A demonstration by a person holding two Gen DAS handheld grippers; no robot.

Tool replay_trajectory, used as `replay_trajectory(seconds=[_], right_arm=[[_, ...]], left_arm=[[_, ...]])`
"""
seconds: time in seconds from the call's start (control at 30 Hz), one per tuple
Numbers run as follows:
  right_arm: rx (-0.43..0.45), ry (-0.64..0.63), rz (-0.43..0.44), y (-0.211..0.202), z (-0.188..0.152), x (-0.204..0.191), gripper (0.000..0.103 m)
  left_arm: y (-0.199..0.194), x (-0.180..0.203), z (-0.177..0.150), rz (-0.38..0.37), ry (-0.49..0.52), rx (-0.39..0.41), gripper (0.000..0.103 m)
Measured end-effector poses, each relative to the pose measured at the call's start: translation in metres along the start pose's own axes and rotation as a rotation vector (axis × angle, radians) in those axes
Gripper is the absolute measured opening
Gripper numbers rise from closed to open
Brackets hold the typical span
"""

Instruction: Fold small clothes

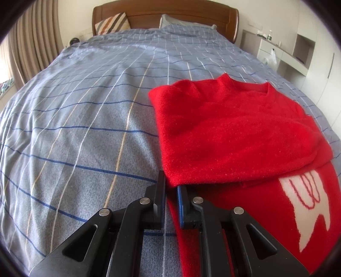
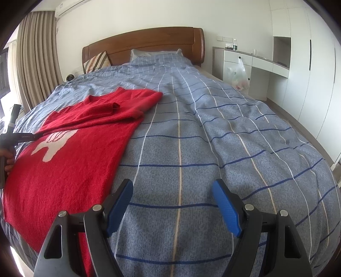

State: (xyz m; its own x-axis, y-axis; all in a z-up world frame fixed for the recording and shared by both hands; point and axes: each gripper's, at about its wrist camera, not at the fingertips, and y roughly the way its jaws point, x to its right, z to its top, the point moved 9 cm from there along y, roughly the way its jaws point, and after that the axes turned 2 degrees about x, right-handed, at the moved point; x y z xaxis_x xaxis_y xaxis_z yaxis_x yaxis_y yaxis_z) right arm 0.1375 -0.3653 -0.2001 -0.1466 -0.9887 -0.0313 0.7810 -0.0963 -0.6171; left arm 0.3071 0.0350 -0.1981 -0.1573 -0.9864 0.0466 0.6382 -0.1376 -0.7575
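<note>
From my left wrist camera, my left gripper has its 2 jaws pinched nearly together on the side edge of the red sweater, a strip of red knit running down between the fingers. The sweater lies on the checked blue duvet, its sleeve already folded across the chest, the white figure showing below that fold. The wooden headboard stands at the far end.

From my right wrist camera, my right gripper hovers with its 2 blue pads wide apart and nothing between them, only bare duvet beneath. The sweater lies to its left, spread flat toward the bed's near edge. At the far left of this view I can see my other tool and part of my hand at the sweater's edge.

I judge this the start of the lengthwise fold: 1 side is gripped. Next I would bring the right gripper to the sweater's hem or near edge, close on it, then lift both together and carry the side over the middle without dragging the folded sleeve loose.
</note>
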Motion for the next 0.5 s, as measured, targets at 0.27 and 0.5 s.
replay_trajectory(seconds=[0.27,0.5], right_arm=[[0.004,-0.011,0.014,-0.001,0.001,-0.003,0.077],[0.004,-0.003,0.026,-0.001,0.001,-0.005,0.077]], left_arm=[[-0.012,0.004,-0.005,0.020,0.019,0.003,0.016],[-0.056,-0.006,-0.027,0.026,0.053,0.025,0.051]])
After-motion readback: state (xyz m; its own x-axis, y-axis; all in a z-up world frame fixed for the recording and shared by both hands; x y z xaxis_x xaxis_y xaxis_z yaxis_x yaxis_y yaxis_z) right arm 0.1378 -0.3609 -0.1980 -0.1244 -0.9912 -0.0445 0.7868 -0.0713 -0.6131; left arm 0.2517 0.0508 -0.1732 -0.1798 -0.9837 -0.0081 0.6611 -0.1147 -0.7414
